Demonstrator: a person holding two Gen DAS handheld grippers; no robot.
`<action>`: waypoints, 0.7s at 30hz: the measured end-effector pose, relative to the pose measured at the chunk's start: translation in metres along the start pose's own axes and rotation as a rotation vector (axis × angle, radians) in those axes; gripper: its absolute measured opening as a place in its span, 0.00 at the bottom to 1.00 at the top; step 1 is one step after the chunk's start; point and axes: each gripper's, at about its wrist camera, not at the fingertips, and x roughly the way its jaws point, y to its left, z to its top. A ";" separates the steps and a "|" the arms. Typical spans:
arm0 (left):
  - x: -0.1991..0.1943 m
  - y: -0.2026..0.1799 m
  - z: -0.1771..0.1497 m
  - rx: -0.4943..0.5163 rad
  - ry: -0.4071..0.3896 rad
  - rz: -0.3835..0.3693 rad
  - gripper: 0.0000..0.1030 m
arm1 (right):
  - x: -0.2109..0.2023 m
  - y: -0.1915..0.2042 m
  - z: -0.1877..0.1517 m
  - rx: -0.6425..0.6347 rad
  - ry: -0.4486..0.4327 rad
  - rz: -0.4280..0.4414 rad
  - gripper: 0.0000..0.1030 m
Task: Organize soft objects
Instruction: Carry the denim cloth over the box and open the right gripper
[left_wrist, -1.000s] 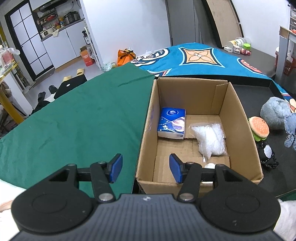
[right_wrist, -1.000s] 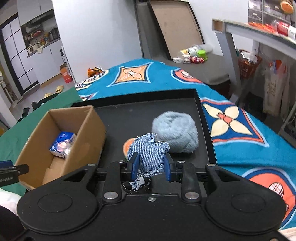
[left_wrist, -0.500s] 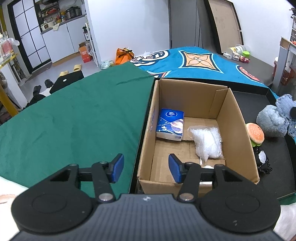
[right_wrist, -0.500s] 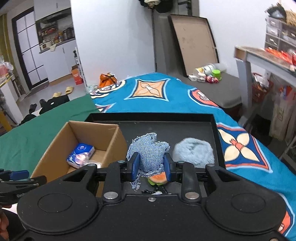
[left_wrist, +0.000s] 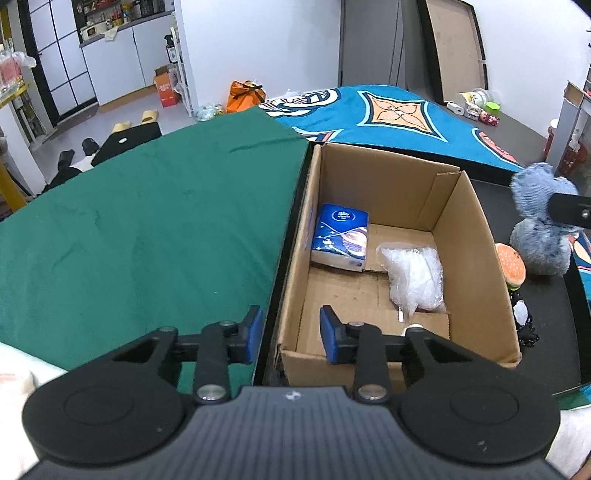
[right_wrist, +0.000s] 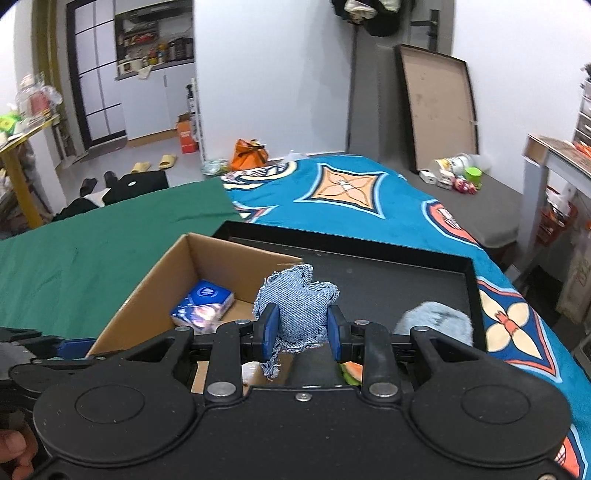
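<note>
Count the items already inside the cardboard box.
2: a blue tissue pack against the left wall and a clear plastic bag toward the right wall. The near wall may hide something.

beyond the green cloth (left_wrist: 140, 229) lie an orange bag (right_wrist: 249, 153) and yellow slippers (right_wrist: 153, 164) on the floor, with white cabinets (left_wrist: 122, 62) further back.

White walls (right_wrist: 266, 74) ahead. Black-framed sliding door (right_wrist: 98, 77) far left, white cabinets (right_wrist: 147, 99) beside it with cluttered shelf above. Grey floor (right_wrist: 155, 151) ahead-left: yellow slippers (right_wrist: 155, 164), orange carton (right_wrist: 186, 136), orange bag (right_wrist: 249, 153). Framed brown board (right_wrist: 439, 110) leaning on wall ahead-right. Grey platform (right_wrist: 491, 206) right, small bottles and toys on it. Yellow table leg (right_wrist: 18, 184) far left. Clothes hanging on dark door (right_wrist: 373, 18) ahead. Bright, even light.
</note>
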 end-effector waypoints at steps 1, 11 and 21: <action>0.001 0.000 -0.001 0.000 0.000 -0.007 0.30 | 0.001 0.003 0.000 -0.007 0.001 0.009 0.27; 0.006 0.007 -0.002 -0.033 0.009 -0.046 0.14 | 0.016 0.037 0.001 -0.086 0.029 0.065 0.28; 0.008 0.013 -0.002 -0.054 0.007 -0.059 0.12 | 0.021 0.054 -0.002 -0.118 0.044 0.117 0.52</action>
